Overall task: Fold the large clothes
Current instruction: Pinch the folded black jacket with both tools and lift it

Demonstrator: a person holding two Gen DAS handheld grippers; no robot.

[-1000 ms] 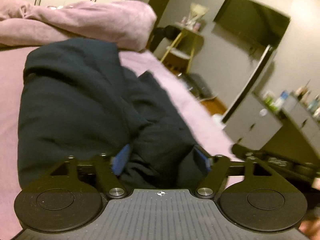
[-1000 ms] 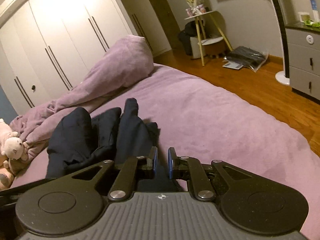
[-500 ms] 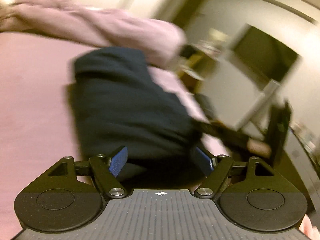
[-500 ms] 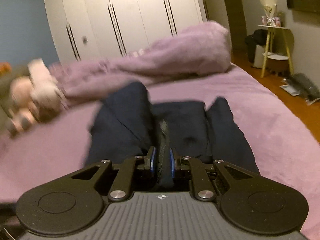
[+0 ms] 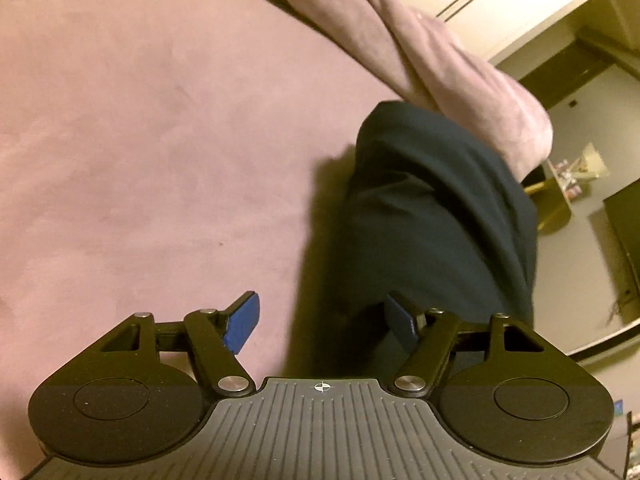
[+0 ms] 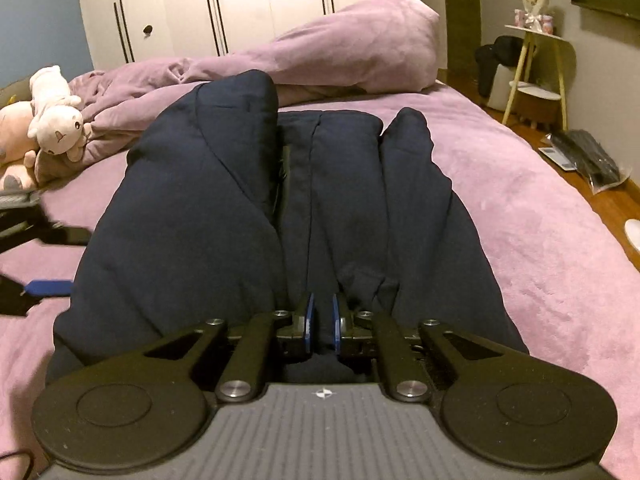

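On the purple bed (image 6: 532, 216) ahead of me lies the dark navy garment (image 6: 248, 208), bunched lengthwise, its far end reaching toward the rumpled purple duvet (image 6: 352, 60). My right gripper (image 6: 322, 322) is at the garment's near edge: its blue pads are nearly together and closing, with a pinch of dark fabric clamped between them. My left gripper (image 5: 320, 316) sits at the garment's left side; its jaws stand wide apart and are closing, the left pad over bare bedcover, the right pad against the dark cloth without pressing it. From the right wrist view I see the left gripper's blue pad low at the left edge. Two plush toys (image 6: 56, 120) rest far left by the duvet
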